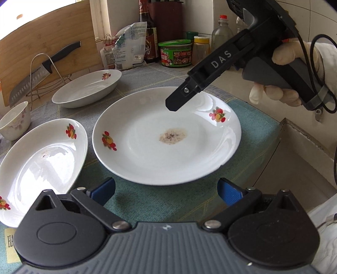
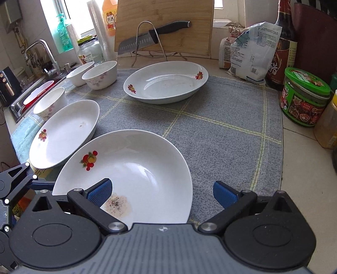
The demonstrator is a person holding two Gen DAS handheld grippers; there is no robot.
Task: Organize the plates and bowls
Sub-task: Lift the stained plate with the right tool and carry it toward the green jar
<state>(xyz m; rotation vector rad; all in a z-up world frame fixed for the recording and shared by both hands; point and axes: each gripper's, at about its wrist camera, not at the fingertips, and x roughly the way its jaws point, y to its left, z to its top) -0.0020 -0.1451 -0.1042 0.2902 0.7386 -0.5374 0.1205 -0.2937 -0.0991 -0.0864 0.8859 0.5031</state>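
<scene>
White porcelain with small red and orange fruit prints is what I see most: three shallow round plates lie on the grey woven mat with yellow lines (image 2: 221,134). The nearest plate (image 1: 166,137), which has a brownish speckled stain in its middle, sits just in front of my left gripper (image 1: 166,190). The blue pads of that gripper stand wide apart and hold nothing, a little short of the plate's near rim. My right gripper (image 2: 162,192) is spread open too and empty; it hangs over this same stained plate, one blue pad above the plate's inside, the other above the mat beside the rim. In the left view its black finger points down over the far part of the plate, and my gloved right hand (image 1: 282,75) holds the handle. A second plate (image 2: 65,132) lies just left of the first, a third plate (image 2: 166,82) further back. Three white bowls with pink flowers (image 2: 100,74) stand near the steel sink (image 2: 27,94). Behind, a black-handled knife (image 2: 147,38) rests on a wire rack before a wooden cutting board (image 2: 166,12).
</scene>
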